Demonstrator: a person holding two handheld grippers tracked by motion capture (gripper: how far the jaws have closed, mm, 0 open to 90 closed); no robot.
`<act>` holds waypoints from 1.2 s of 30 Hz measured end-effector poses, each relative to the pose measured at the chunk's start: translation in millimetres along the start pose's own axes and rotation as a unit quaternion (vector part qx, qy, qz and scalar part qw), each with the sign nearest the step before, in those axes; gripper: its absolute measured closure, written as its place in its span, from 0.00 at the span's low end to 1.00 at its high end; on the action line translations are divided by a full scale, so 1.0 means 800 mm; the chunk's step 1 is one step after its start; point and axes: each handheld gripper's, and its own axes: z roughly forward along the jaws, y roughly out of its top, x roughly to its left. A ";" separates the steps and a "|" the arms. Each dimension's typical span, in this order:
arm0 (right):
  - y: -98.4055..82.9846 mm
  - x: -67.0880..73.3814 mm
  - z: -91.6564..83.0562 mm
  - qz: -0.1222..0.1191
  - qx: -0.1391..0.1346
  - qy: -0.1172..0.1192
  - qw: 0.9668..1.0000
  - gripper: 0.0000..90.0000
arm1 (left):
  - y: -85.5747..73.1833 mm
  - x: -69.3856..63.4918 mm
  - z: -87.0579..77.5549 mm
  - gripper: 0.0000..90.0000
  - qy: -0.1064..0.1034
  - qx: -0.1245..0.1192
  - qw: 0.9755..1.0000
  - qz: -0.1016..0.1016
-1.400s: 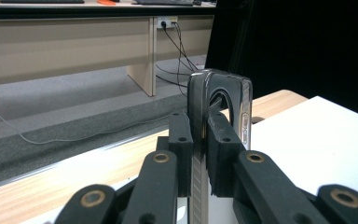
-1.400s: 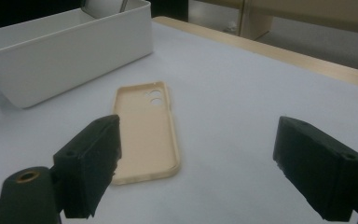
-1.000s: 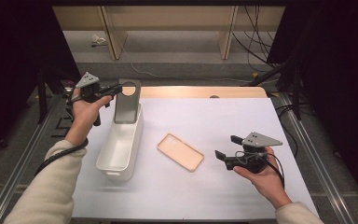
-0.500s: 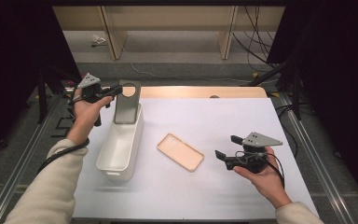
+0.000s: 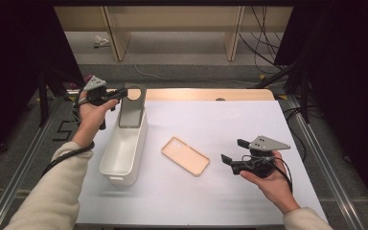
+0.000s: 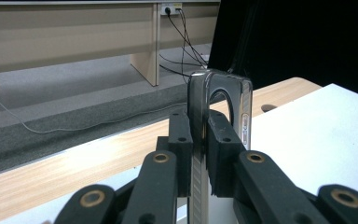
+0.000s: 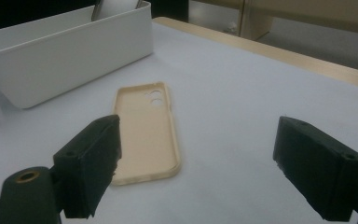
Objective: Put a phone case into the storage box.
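My left gripper (image 5: pixel 122 93) is shut on a dark phone-like slab (image 5: pixel 132 107) with a round hole near its top. It holds the slab upright over the far end of the white bin (image 5: pixel 120 155). In the left gripper view the slab (image 6: pixel 199 140) stands edge-on between the closed pads. A beige phone case (image 5: pixel 185 155) lies flat on the white table, inner side up. My right gripper (image 5: pixel 232 152) hovers to the right of the case with its jaws wide apart and nothing between them. The right gripper view shows the case (image 7: pixel 145 129) just past its left pad.
The white mat (image 5: pixel 220 124) covers most of the table, with a wooden strip (image 5: pixel 206 94) along the far edge. Cables (image 5: pixel 261 28) trail on the grey floor beyond, between wooden furniture legs.
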 end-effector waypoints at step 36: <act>0.000 0.000 0.000 -0.002 0.000 0.001 1.000 0.18 | -0.021 0.011 0.013 0.89 0.016 0.031 0.999 -0.012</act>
